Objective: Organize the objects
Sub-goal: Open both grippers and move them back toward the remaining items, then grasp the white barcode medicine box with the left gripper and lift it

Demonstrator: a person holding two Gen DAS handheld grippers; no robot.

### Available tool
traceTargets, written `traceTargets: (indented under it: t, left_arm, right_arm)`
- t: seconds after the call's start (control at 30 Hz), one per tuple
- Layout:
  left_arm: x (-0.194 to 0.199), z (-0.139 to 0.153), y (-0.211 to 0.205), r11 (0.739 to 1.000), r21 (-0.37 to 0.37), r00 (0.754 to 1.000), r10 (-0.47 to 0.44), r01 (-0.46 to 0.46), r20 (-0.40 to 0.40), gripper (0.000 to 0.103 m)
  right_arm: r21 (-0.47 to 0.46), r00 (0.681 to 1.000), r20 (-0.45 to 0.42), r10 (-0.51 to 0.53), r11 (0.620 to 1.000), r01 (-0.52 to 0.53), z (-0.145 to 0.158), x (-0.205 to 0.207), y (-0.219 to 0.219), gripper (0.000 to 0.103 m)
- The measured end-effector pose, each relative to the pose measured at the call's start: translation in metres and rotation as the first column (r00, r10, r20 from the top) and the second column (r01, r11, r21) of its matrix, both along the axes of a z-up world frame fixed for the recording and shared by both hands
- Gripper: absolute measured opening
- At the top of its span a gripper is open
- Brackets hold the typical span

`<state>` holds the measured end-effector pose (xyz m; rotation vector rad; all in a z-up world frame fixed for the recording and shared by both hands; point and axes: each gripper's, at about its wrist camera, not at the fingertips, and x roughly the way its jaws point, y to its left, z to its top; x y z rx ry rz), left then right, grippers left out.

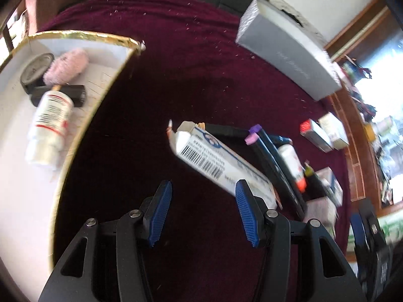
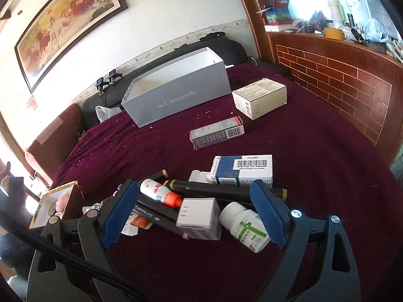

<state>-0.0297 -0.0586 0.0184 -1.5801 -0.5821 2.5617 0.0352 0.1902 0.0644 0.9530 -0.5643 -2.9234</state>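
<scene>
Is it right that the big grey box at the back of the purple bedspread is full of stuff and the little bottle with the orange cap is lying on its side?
Not quite. The grey box is empty: the right wrist view looks into its open top and shows only bare white walls. The rest holds: it sits at the back of the purple bedspread, and the orange-capped bottle lies on its side.

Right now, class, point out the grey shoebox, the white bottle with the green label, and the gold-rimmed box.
Grey shoebox [image 2: 176, 98], right wrist view, front wall.
White bottle [image 2: 245, 226], right wrist view, label.
Gold-rimmed box [image 1: 83, 34], left wrist view, rim.
</scene>
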Motion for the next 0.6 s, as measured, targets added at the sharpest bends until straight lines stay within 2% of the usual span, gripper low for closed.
traceTargets:
  t: [0.1, 0.2, 0.3, 0.43, 0.47, 0.6]
  left_arm:
    - [-0.008, 0.000, 0.017, 0.997, -0.072, 1.000, -0.006, 0.004, -0.030, 0.051]
    - [-0.009, -0.001, 0.022, 0.996, -0.089, 1.000, -0.005, 0.002, -0.031, 0.055]
    - [0.001, 0.000, 0.012, 0.996, -0.087, 1.000, 0.005, -0.007, -0.031, 0.056]
    - [0.011, 0.003, -0.011, 0.992, -0.023, 0.992, 0.120, -0.121, -0.028, 0.056]
    - [0.007, 0.005, -0.010, 0.993, -0.034, 0.993, 0.111, -0.112, -0.040, 0.056]
    - [-0.015, 0.011, 0.016, 0.985, -0.172, 0.996, -0.011, -0.006, -0.094, 0.056]
  right_arm:
    - [-0.041, 1.000, 0.014, 0.005, 0.999, -0.005, -0.006, -0.003, 0.006, 0.090]
    - [-0.065, 1.000, 0.019, 0.011, 0.998, -0.010, -0.008, -0.003, 0.009, 0.090]
    - [-0.059, 1.000, 0.006, 0.003, 0.998, -0.003, -0.006, 0.000, 0.010, 0.090]
    - [-0.073, 1.000, 0.009, 0.007, 0.997, -0.006, -0.008, -0.002, 0.011, 0.090]
    - [-0.073, 1.000, 0.013, 0.010, 0.997, -0.009, -0.008, -0.002, 0.010, 0.090]
    - [-0.067, 1.000, 0.011, 0.006, 0.998, -0.006, -0.009, -0.002, 0.008, 0.090]
